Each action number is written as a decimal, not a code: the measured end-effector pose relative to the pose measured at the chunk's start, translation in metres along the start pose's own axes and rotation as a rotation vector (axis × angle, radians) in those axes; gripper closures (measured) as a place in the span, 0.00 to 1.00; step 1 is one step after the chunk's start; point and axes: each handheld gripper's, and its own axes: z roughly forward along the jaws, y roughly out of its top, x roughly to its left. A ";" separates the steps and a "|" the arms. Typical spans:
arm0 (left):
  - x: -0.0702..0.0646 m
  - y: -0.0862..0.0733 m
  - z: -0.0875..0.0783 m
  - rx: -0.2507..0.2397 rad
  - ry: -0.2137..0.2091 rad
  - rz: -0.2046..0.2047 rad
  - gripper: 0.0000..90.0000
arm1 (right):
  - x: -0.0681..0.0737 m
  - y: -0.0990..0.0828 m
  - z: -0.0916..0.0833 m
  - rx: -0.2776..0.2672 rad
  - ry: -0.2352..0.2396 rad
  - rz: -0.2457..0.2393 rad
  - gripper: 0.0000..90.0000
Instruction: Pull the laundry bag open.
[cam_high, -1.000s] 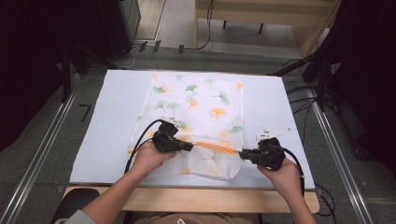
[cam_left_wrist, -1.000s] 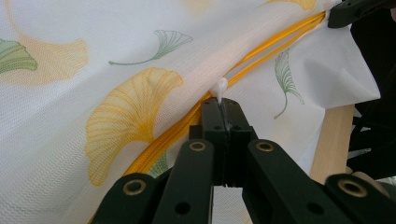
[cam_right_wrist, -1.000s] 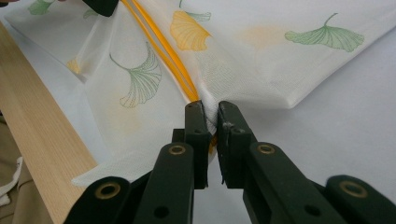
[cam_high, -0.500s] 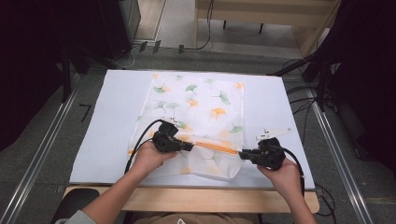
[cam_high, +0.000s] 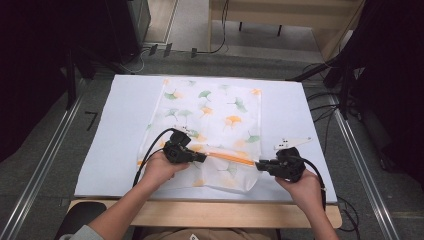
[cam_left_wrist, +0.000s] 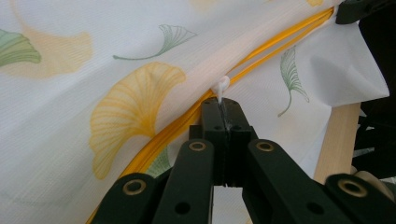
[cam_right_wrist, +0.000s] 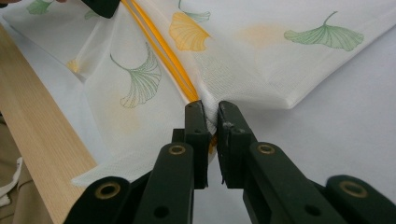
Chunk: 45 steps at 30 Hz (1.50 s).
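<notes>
Item: white fabric bag (cam_high: 215, 125) printed with green and orange ginkgo leaves, lying flat on the white sheet (cam_high: 120, 130) that covers the table (cam_high: 210, 214). All places below are given from the bag's yellow zipper (cam_high: 227, 156), which runs across the bag's near end.

Left of the zipper: the left tool (cam_high: 202, 157), held in the person's left hand (cam_high: 157, 169), sits at the zipper's left end. In the left gripper view its jaws are pressed together on the small white zipper pull (cam_left_wrist: 221, 88).

Along the zipper: two yellow tracks (cam_left_wrist: 261, 49) lie side by side, drawn taut between the tools, with the cloth lifting into soft ridges on both sides.

Right of the zipper: the right tool (cam_high: 260, 165), in the right hand (cam_high: 302, 187), is at the zipper's right end. The right gripper view shows its jaws clamped on the bag's edge (cam_right_wrist: 210, 112) where the yellow track ends, a thin gap between them taken up by cloth.

Handling, as judged: light, thin, limp cloth that bunches and slides on the sheet; not fragile, though the pull is small and could slip out. Best holds: the pull tab, and the seam end as an anchor to keep the track straight
</notes>
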 end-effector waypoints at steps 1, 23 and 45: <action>0.000 -0.001 -0.001 0.000 0.010 -0.002 1.00 | 0.000 0.000 0.000 -0.002 -0.001 0.002 0.95; 0.008 -0.021 -0.023 -0.004 0.028 -0.024 1.00 | -0.002 -0.001 0.001 0.011 -0.011 0.011 0.94; 0.007 -0.021 -0.023 -0.003 0.026 -0.020 1.00 | -0.003 -0.001 0.002 0.014 -0.011 0.013 0.94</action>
